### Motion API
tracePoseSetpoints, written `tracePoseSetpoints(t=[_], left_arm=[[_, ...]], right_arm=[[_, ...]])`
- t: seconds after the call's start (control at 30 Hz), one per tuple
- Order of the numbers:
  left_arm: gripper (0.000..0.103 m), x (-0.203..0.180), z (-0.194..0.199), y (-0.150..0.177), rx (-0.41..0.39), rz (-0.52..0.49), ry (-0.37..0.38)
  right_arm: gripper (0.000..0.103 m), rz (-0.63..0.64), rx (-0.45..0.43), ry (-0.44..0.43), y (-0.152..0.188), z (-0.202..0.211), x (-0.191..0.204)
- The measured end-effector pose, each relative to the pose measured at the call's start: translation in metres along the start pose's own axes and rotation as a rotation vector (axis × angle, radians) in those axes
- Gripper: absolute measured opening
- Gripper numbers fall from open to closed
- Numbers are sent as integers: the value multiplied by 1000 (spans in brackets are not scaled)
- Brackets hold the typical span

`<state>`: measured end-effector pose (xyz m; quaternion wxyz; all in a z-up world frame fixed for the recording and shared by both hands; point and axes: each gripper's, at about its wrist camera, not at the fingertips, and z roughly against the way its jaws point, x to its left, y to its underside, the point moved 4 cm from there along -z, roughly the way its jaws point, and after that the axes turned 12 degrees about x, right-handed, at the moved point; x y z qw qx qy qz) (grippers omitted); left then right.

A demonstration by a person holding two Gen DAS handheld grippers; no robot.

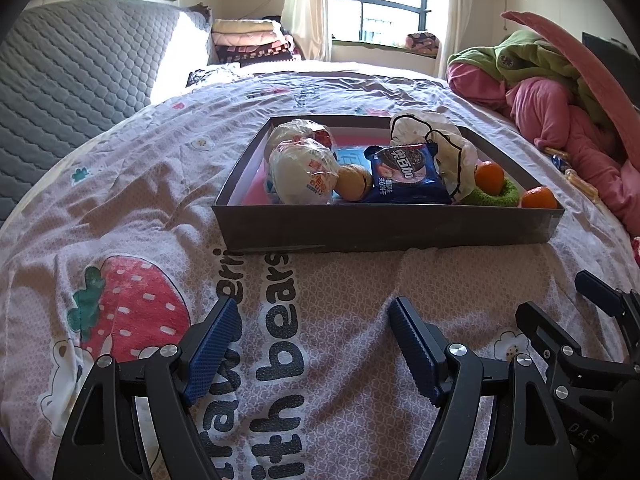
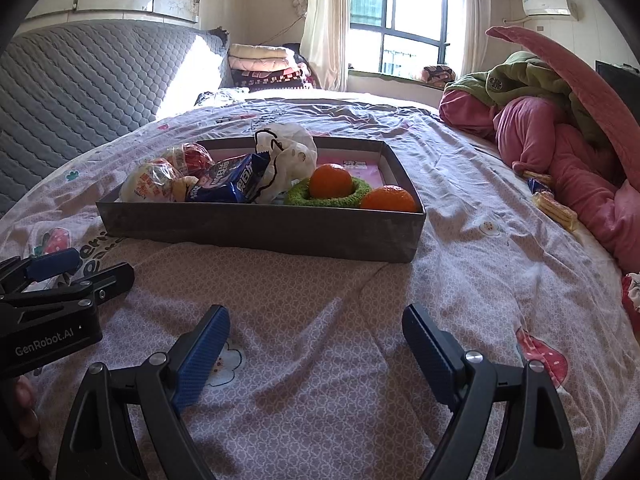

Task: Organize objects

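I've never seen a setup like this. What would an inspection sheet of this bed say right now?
Surface: bedspread with strawberry print, wrinkled.
Job's things: grey box holding two wrapped buns, a blue biscuit pack, a white bag, one orange sitting in a green ring, and a second orange beside it.
Clutter: yellow snack packets on the bedspread outside the box, next to the pink and green bedding.
Grippers: left gripper and right gripper both open, holding nothing, short of the box.
Cables: nothing seen.
Surroundings: window, folded blankets, air conditioner.
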<state>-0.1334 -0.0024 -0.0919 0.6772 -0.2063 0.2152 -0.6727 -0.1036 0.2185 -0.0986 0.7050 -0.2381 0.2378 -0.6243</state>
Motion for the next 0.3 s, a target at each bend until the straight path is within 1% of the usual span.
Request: tracePoseSetpoints(t=[0.3], left_arm=[[79,0,-1,1,4,0,8]], right_arm=[[88,1,3,-2,1,-2,0]])
